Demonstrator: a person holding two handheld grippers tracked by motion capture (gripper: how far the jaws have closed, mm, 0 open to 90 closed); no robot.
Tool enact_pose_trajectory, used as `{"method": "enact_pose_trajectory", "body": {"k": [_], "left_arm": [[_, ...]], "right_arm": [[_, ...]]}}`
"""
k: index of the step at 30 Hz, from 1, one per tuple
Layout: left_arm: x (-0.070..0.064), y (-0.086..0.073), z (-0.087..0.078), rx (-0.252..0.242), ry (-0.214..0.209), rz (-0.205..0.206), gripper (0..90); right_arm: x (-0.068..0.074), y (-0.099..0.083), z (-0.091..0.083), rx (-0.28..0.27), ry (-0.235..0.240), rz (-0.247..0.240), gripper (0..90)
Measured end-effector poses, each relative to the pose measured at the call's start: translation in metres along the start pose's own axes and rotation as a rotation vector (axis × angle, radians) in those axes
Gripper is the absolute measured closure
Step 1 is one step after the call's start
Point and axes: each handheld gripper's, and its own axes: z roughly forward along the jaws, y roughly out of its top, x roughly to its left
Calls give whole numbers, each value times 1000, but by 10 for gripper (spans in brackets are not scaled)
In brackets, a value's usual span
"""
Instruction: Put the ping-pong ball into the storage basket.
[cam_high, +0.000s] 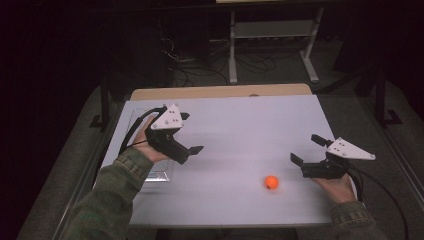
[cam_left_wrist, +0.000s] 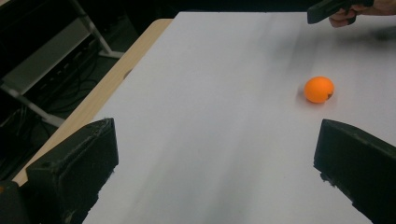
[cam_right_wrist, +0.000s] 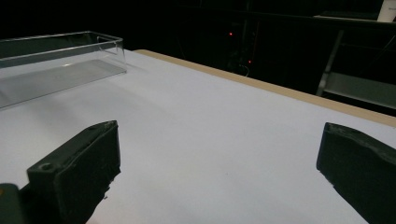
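An orange ball (cam_high: 271, 182) lies on the white tabletop (cam_high: 240, 125) near its front edge, just left of the right hand-held gripper (cam_high: 306, 150), whose jaws gape like those of the left hand-held gripper (cam_high: 191, 133), well apart.

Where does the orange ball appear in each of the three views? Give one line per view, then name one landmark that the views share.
High view: the orange ball lies right of centre near the table's front edge, left of the right tongs.
Left gripper view: upper right, beyond the right jaw.
Right gripper view: the ball is not in it.
Shared landmark: the white tabletop with its wooden far edge.
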Motion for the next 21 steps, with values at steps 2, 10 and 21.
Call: {"method": "enact_pose_trajectory", "body": {"k": [2, 10, 21], "left_arm": [[-1, 1, 3, 4, -12, 2, 0], [-5, 5, 10, 22, -37, 22, 0], [-10, 12, 25, 49, -76, 44, 0]], "right_arm": [[0, 0, 0, 1, -2, 1, 0], [0, 0, 0, 2, -2, 1, 0], [0, 0, 0, 1, 1, 0, 0]]}}
